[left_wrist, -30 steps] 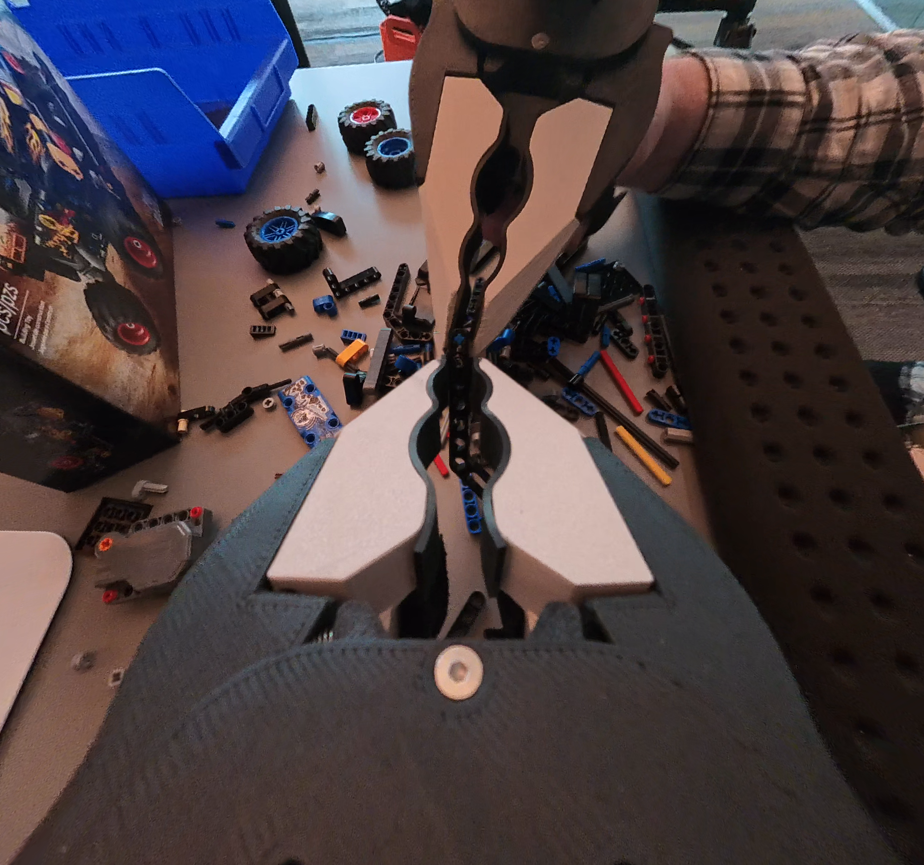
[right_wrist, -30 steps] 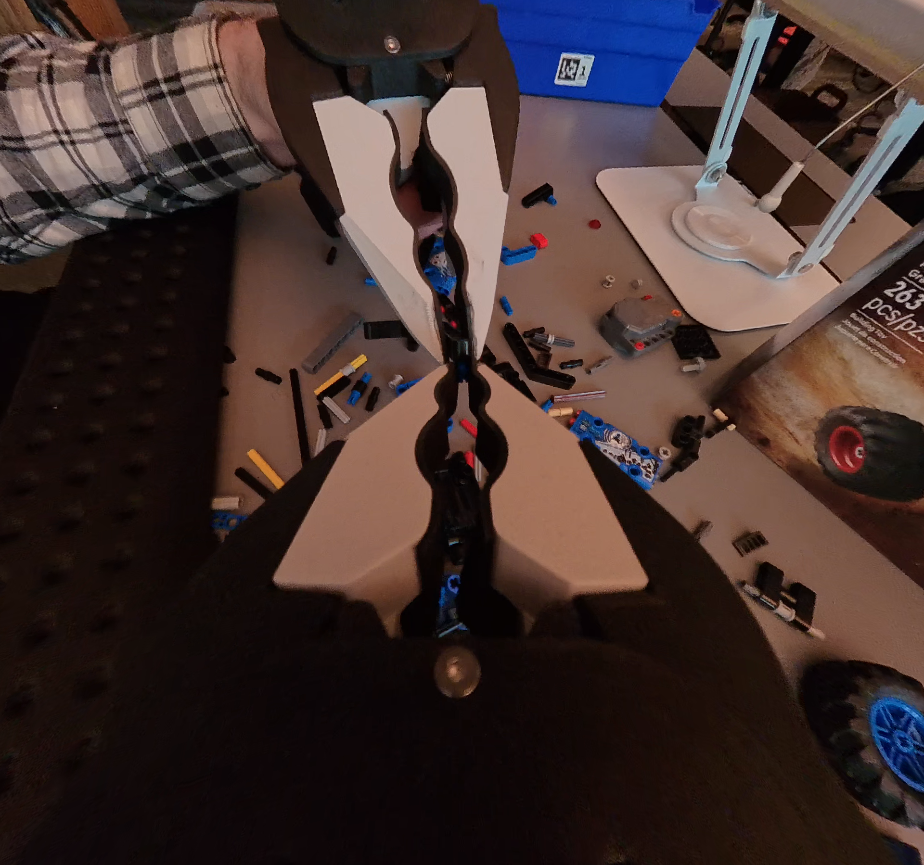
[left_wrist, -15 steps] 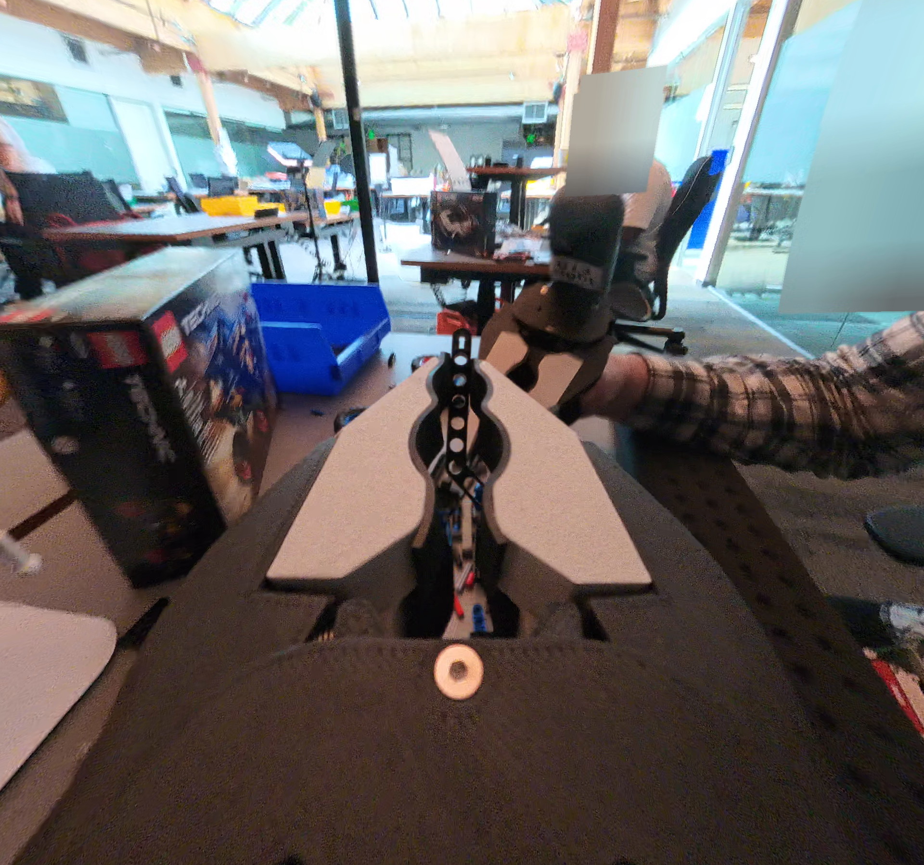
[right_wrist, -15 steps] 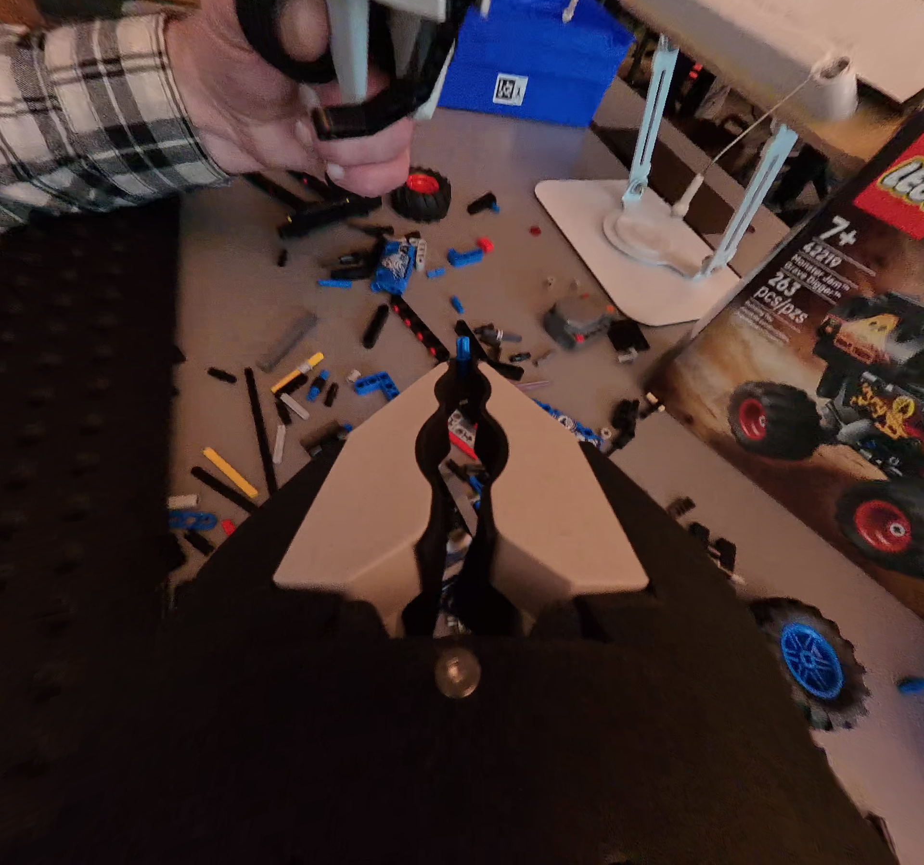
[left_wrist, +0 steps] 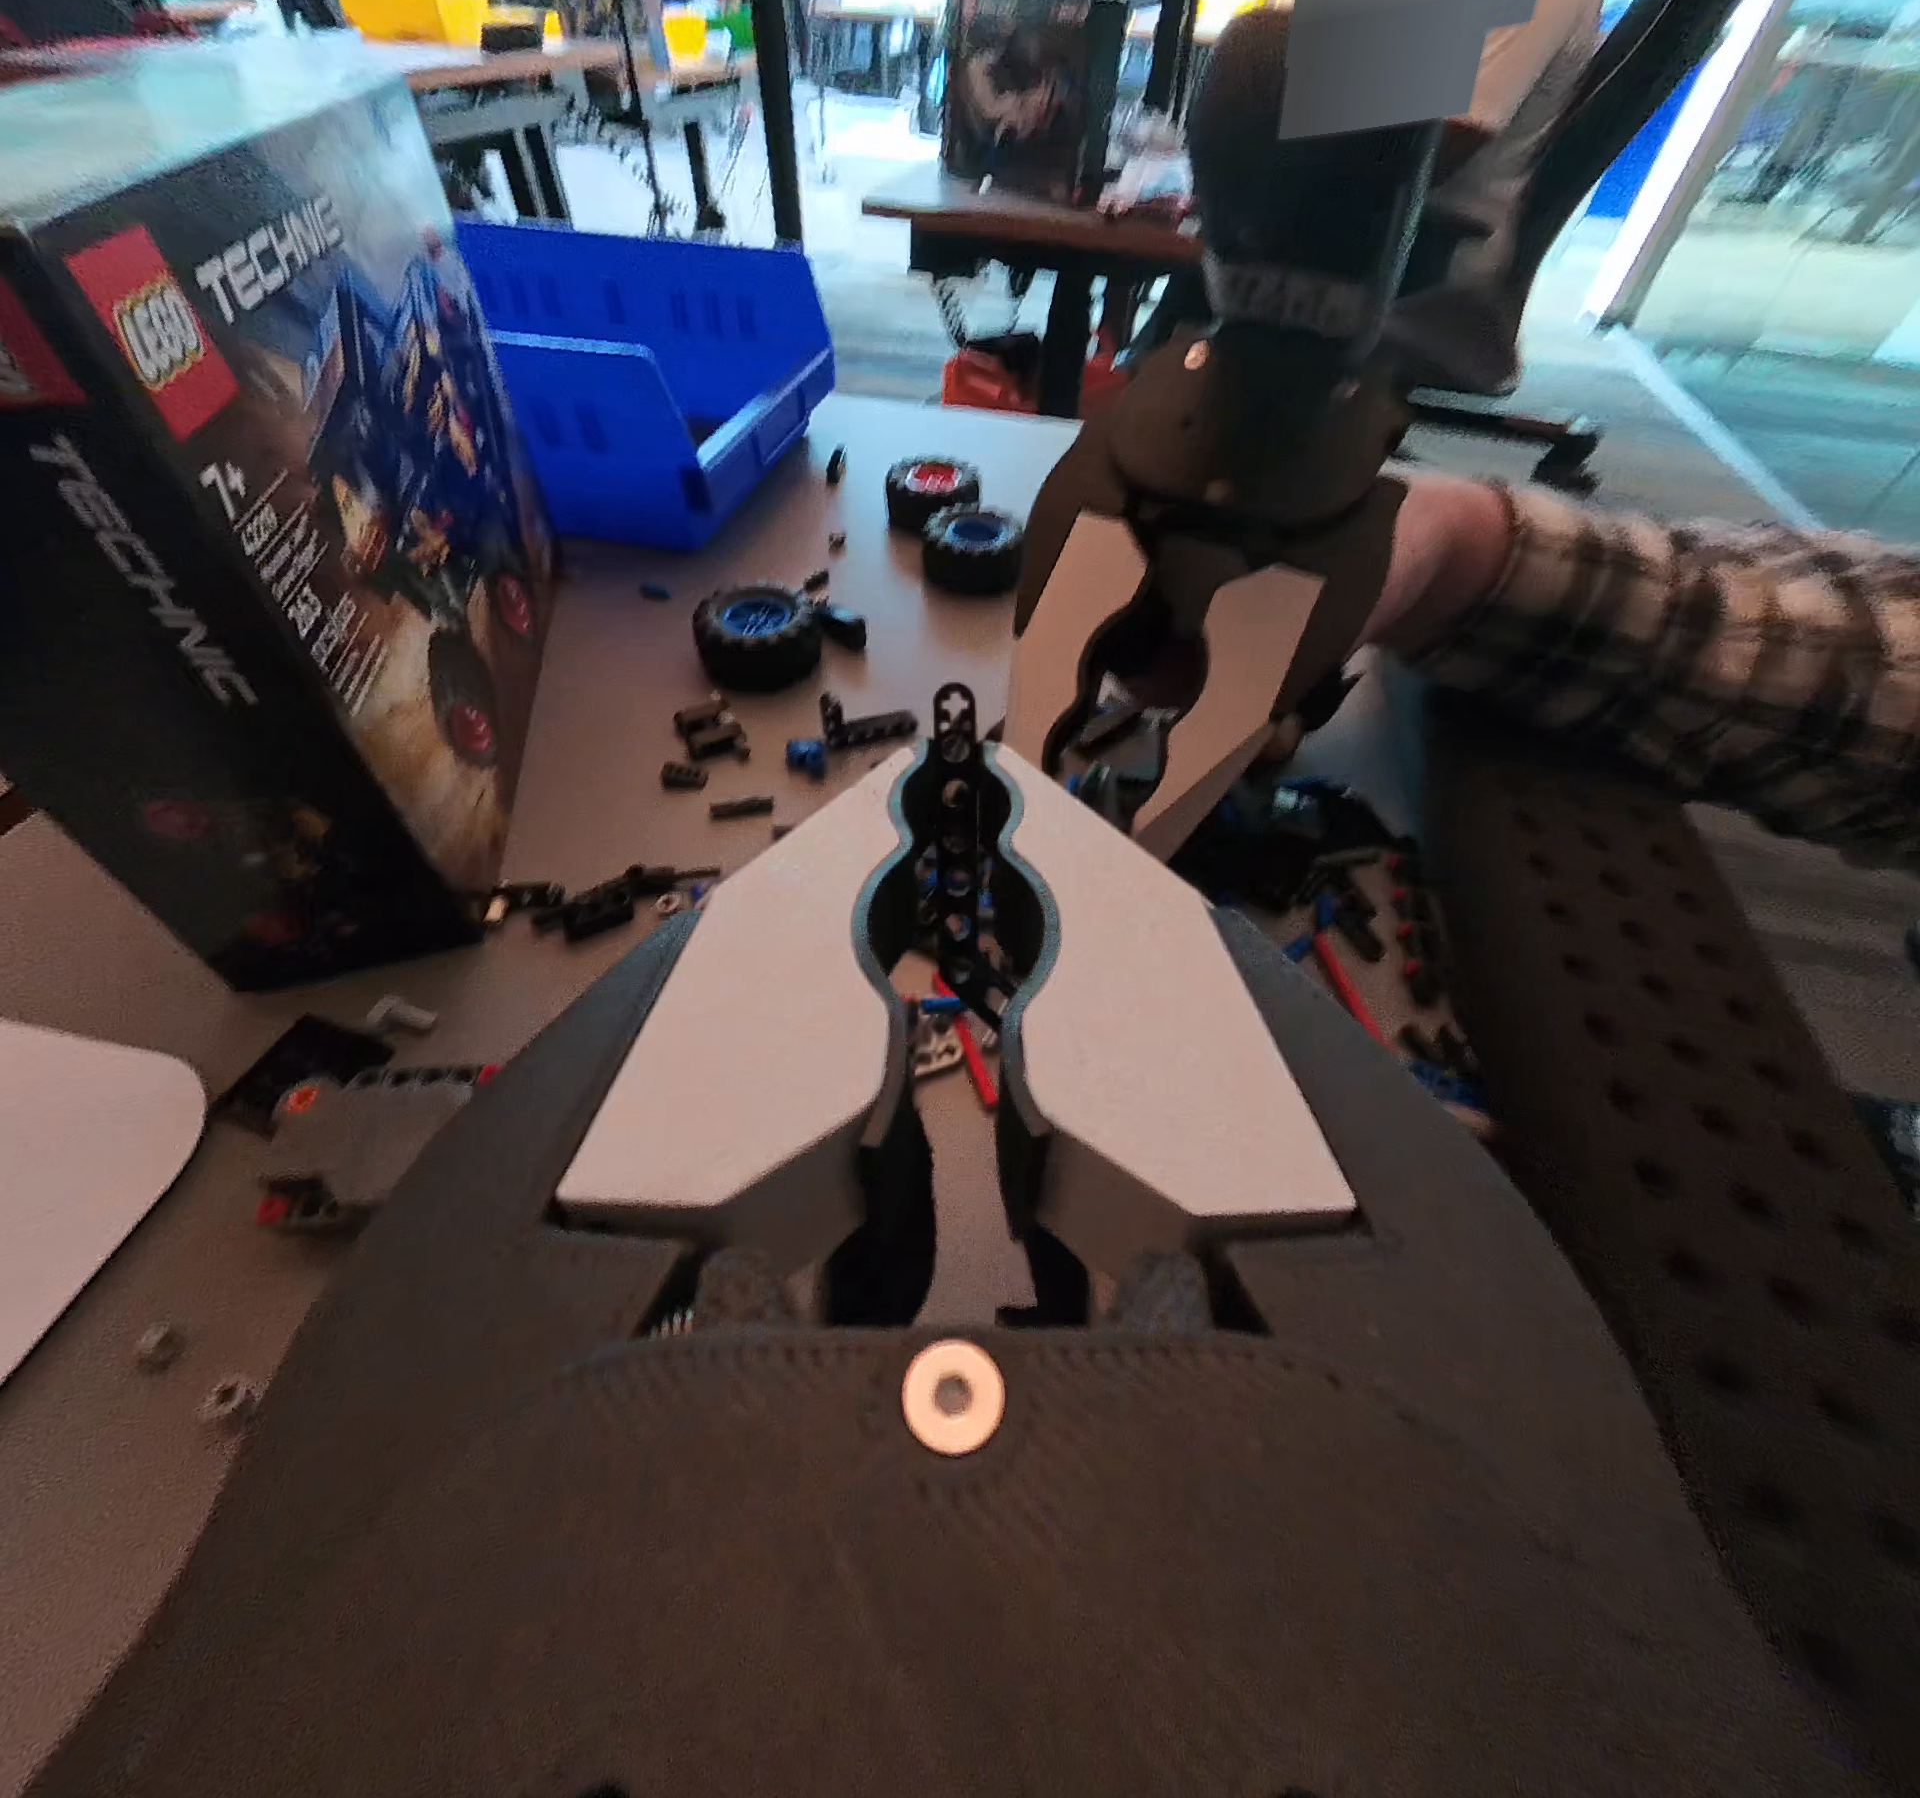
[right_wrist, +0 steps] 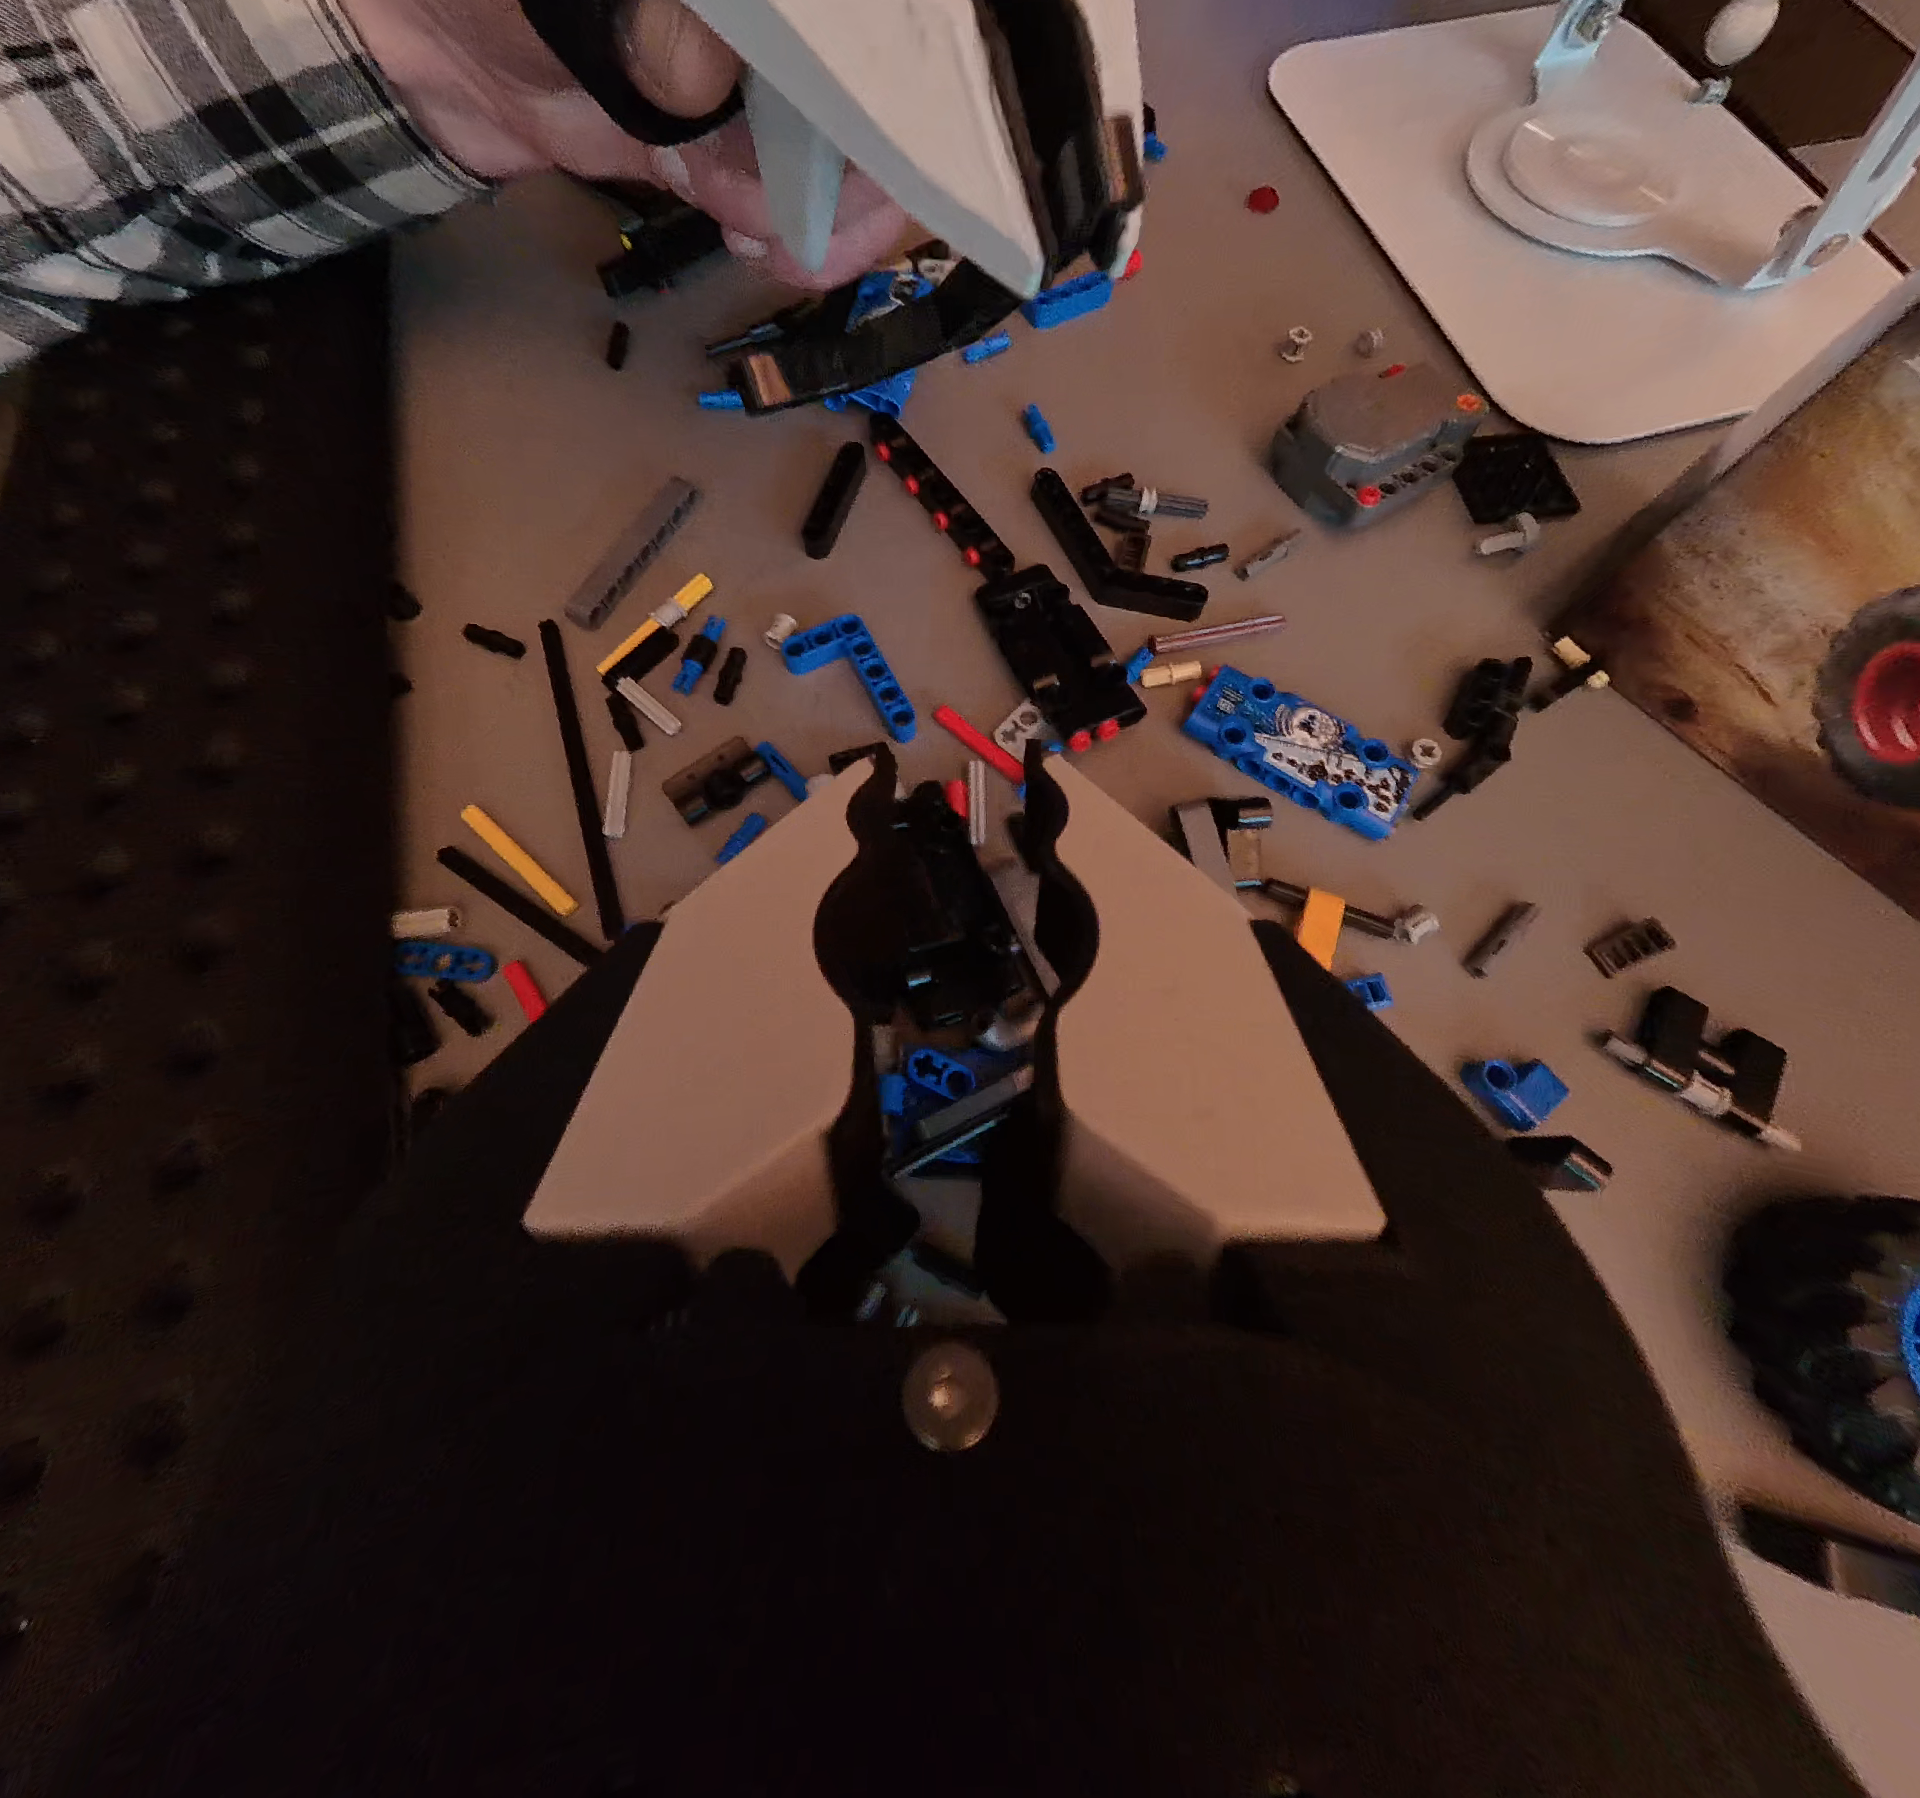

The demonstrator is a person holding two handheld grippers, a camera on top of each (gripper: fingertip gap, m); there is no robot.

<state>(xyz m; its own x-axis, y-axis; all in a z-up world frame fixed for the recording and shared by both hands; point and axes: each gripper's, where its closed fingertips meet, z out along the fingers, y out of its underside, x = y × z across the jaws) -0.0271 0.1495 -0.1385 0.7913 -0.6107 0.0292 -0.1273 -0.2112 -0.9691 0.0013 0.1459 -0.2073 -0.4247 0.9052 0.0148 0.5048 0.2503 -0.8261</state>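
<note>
My left gripper (left_wrist: 954, 761) is shut on a thin black beam with holes (left_wrist: 954, 720), whose end sticks out past the fingertips, above the grey table (left_wrist: 603, 772). In the right wrist view the left gripper (right_wrist: 1070, 262) sits at the top over the scattered pieces, with a long black beam (right_wrist: 862, 346) at its tips. My right gripper (right_wrist: 954, 782) is open and empty, low over a black block assembly (right_wrist: 956, 917) seen between its fingers. In the left wrist view the right gripper (left_wrist: 1091, 782) hangs open over the pile of small pieces (left_wrist: 1309, 875).
A toy-set box (left_wrist: 260, 553) stands left, a blue bin (left_wrist: 644, 398) behind it, and tyres (left_wrist: 758, 636) lie nearby. A white lamp base (right_wrist: 1538, 221), grey motor block (right_wrist: 1361, 444), blue printed panel (right_wrist: 1299, 751) and a black dotted mat (right_wrist: 187, 709) flank the pieces. The left gripper's tips are roughly 8 cm from the right gripper's.
The two grippers, tip to tip a second ago, have parted. The left one kept the black beam, lifted, then tilted back down. The right one, shut on a small blue pin, has opened.
</note>
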